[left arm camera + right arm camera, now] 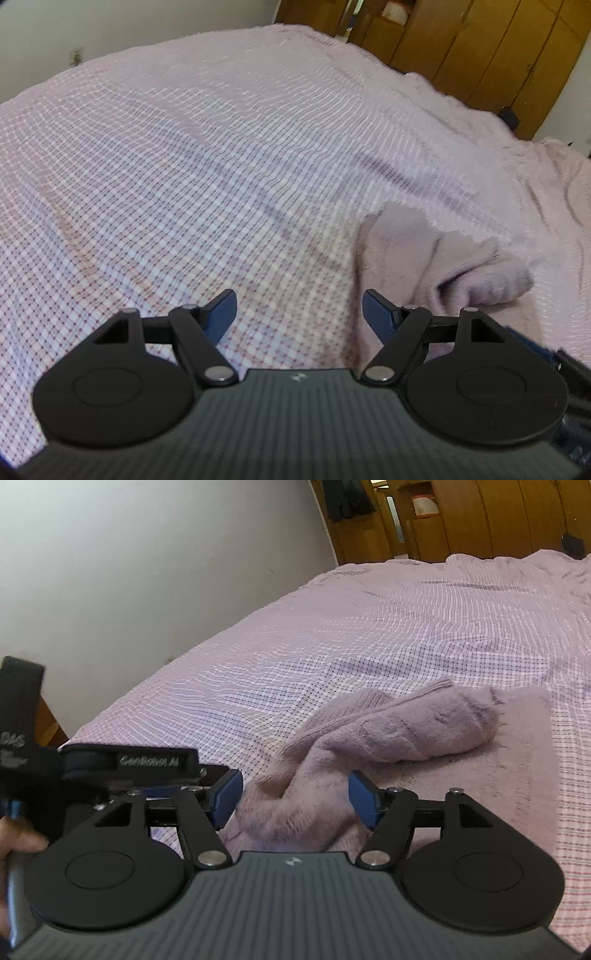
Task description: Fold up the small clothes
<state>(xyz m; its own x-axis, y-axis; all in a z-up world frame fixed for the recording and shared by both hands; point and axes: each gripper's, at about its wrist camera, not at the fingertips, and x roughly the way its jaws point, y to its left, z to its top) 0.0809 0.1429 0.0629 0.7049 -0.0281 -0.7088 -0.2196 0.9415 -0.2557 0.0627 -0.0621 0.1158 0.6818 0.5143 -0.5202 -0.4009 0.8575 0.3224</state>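
The right claw [295, 799] is spread apart with a fuzzy lilac garment [369, 746] bunched between and just ahead of its blue pads [364, 801], though nothing is pinched. The left claw [299, 314] also stands apart, empty, over the checked bedspread [184, 184], the garment just off its right pad. Beyond lie the white wall [147, 572] and a wooden wardrobe [498, 48]. The piece looks rumpled, no neat fold yet, so folding seems barely begun

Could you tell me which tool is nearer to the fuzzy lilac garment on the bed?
Right. The right tool is open, straddling the fuzzy lilac garment. The left tool is open over bare bedspread, with the garment off to its right.
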